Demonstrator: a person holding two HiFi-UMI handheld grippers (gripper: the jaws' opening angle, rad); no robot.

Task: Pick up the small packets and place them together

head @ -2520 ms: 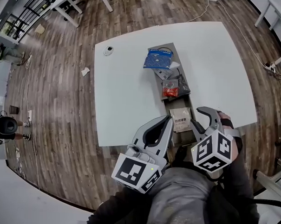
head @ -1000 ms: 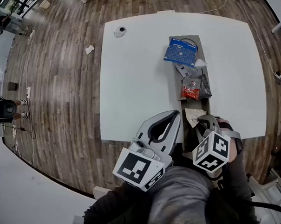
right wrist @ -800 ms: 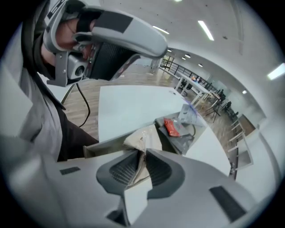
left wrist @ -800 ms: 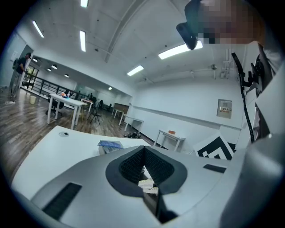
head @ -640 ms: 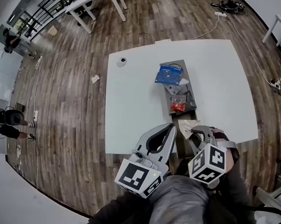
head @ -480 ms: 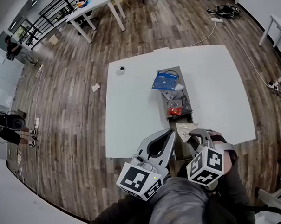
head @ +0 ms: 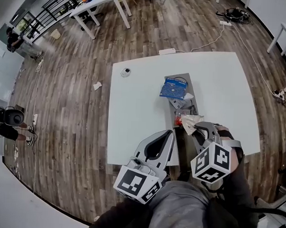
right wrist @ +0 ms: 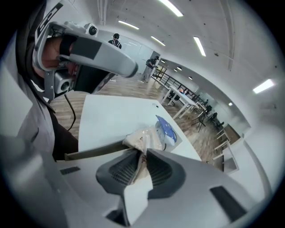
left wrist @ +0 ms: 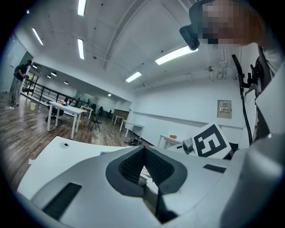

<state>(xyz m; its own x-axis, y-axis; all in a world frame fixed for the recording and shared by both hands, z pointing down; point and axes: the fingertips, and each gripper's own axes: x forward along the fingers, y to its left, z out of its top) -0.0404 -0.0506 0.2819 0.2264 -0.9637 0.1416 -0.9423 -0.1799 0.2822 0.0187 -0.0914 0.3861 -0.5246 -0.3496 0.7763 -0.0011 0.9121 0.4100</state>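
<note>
My right gripper (head: 195, 126) is shut on a beige packet (head: 190, 121), which it holds a little above the grey tray (head: 196, 91) on the white table (head: 138, 111). The same packet (right wrist: 143, 137) sticks up between the right jaws (right wrist: 141, 153). It partly hides a red packet (head: 180, 120). Farther along the tray lie a small pale packet (head: 180, 103) and a blue packet (head: 173, 88), the blue one (right wrist: 167, 128) also in the right gripper view. My left gripper (head: 168, 134) hovers over the table's front edge, shut with nothing in it (left wrist: 143, 150).
A small round object (head: 126, 71) sits at the table's far left corner. On the wooden floor are a scrap of paper (head: 97, 85) and a power strip (head: 167, 51) with its cable. White tables (head: 93, 2) stand farther back.
The beige packet lay at the near end of the tray. My right gripper closed on it and has carried it away from me, over the red packet. The left gripper stayed put.
</note>
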